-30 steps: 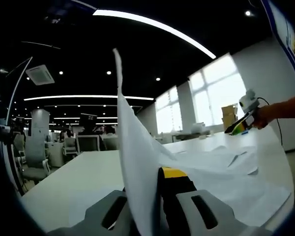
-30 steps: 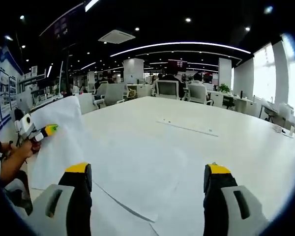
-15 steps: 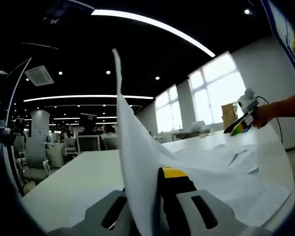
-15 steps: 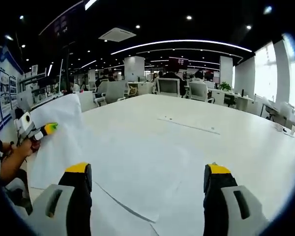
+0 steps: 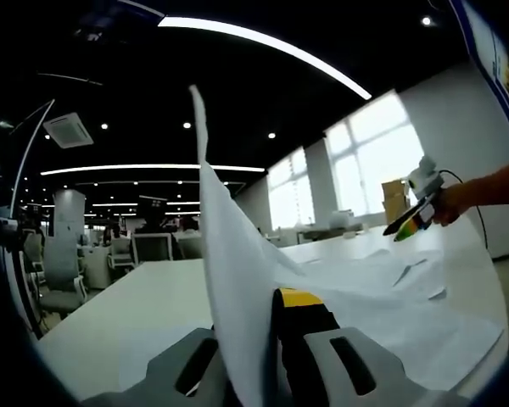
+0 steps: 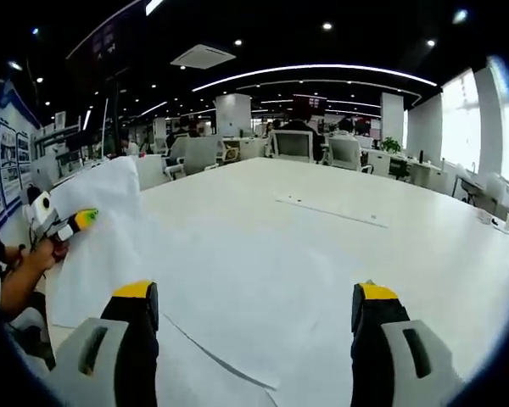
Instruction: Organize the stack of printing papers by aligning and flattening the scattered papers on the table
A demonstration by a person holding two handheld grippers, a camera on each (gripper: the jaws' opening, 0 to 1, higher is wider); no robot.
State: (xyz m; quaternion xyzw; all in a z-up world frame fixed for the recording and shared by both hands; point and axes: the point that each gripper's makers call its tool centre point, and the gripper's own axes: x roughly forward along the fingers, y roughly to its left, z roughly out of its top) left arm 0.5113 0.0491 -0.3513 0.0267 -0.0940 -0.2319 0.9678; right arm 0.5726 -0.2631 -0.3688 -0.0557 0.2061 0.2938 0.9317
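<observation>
Left gripper (image 5: 267, 339) fingers pinch a paper sheet (image 5: 229, 280) standing upright off the tabletop (image 6: 339, 254); right gripper (image 6: 253, 309) fingers gape wide, holding nothing, above loose sheets (image 6: 229, 331). Risk: the one-edge pinch creases or tears the sheet if pulled sideways.

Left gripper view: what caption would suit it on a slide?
The left claw pinches a paper sheet upright over a white table, the right claw hovering beyond.

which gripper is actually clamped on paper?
The left gripper: shut on a raised sheet. The right gripper stands open over flat papers.
</observation>
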